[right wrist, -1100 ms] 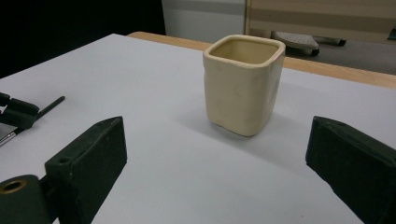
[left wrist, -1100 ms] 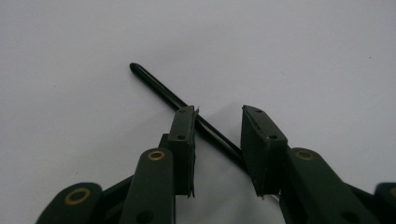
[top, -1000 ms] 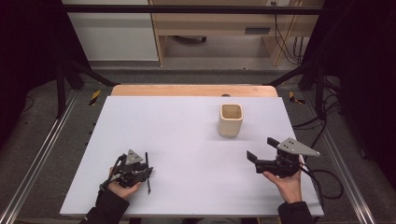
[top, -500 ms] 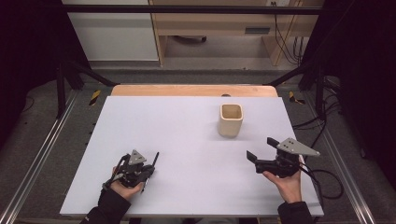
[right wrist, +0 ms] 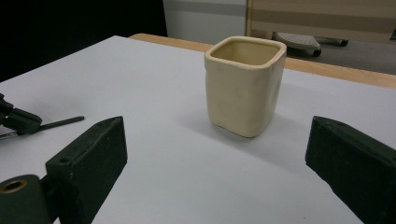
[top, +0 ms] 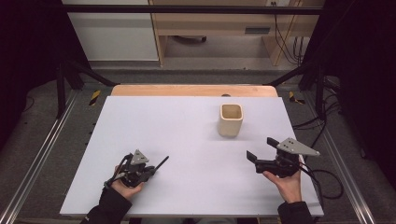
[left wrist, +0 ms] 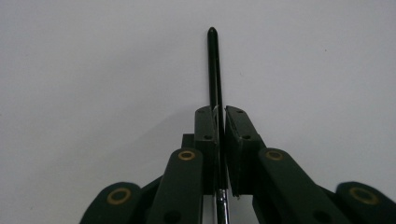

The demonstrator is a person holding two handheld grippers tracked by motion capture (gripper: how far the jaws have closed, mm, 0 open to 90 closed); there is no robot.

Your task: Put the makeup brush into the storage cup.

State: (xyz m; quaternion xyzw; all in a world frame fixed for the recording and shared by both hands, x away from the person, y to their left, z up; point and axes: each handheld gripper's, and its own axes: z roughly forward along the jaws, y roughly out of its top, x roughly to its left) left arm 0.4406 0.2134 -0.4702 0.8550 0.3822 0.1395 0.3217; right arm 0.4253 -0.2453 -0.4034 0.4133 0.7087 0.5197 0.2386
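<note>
Thin black pen (left wrist: 214,70) clamped between the jaws of the left gripper (top: 150,169), held far back so most of its length sticks out forward over the bare white table (top: 187,121); tip points toward table centre and, as far as the high view tells, rides just above the surface. In the right gripper view the same pen (right wrist: 60,122) pokes in from the left edge. Cream square cup (top: 231,119) stands upright, mouth open, toward the far right of the table, well apart from the pen. Right gripper (top: 261,154) sits near the right edge, jaws spread wide and holding nothing, aimed at the cup (right wrist: 243,84). Likely job: pen into cup. Risks, as judged: the grip is narrow and near one end, so the pen could pivot or slip in the pads when tilted upright; a long overhang could catch the cup rim and tip or shove the light cup unless the right gripper steadies it first.
</note>
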